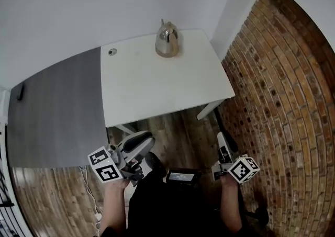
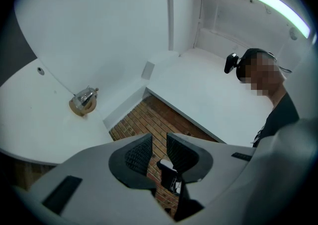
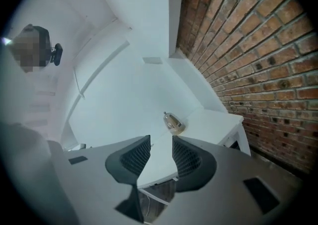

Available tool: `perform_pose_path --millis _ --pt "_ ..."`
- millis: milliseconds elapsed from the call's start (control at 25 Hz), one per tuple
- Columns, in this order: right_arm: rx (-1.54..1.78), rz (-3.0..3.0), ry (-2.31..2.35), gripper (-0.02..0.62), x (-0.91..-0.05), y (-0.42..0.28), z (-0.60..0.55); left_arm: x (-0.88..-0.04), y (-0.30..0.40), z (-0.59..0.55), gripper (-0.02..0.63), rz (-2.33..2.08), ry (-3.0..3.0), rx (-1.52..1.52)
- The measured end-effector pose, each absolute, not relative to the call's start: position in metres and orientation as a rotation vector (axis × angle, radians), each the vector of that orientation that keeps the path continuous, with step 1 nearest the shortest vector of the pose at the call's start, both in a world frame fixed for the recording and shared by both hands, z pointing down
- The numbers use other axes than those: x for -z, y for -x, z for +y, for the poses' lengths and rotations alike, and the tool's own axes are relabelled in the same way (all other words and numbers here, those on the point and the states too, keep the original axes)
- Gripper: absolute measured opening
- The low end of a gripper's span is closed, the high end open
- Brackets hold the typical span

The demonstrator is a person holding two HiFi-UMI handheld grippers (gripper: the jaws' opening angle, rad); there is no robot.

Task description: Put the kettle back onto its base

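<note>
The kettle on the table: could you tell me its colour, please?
The kettle is shiny silver, clearest in the head view.

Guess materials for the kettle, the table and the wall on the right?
Kettle: polished metal, likely stainless steel; it shows mirror-like highlights. Table: smooth matt white top, perhaps laminate or painted board; the core doesn't show. Wall: bare red brick, rough, with pale mortar joints.

The white table [image 1: 157, 89] bears a steel kettle [image 1: 167, 41] at its far edge and a round grommet [image 1: 112, 52].
</note>
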State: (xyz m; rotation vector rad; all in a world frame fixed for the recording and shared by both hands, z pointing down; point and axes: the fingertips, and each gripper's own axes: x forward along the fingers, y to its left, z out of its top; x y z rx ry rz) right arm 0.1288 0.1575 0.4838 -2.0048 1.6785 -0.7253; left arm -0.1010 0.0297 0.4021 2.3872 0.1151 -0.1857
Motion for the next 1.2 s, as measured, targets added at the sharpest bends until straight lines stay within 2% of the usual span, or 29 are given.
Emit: perform_pose_path --millis 360,840,1200 --pt "0.759 1.652 1.844 0.129 -0.509 -0.097 0.235 -0.419 0.121 0.135 0.101 0.072 -2.401 -0.008" --pt "0.644 1.63 1.791 0.103 -0.496 -0.088 0.271 -0.402 0.125 0.159 0.101 0.1 -2.475 -0.082" --pt "0.646 1.659 1.829 0.101 -0.484 -0.061 0.265 -0.404 0.148 0.144 0.101 0.105 -2.448 -0.012"
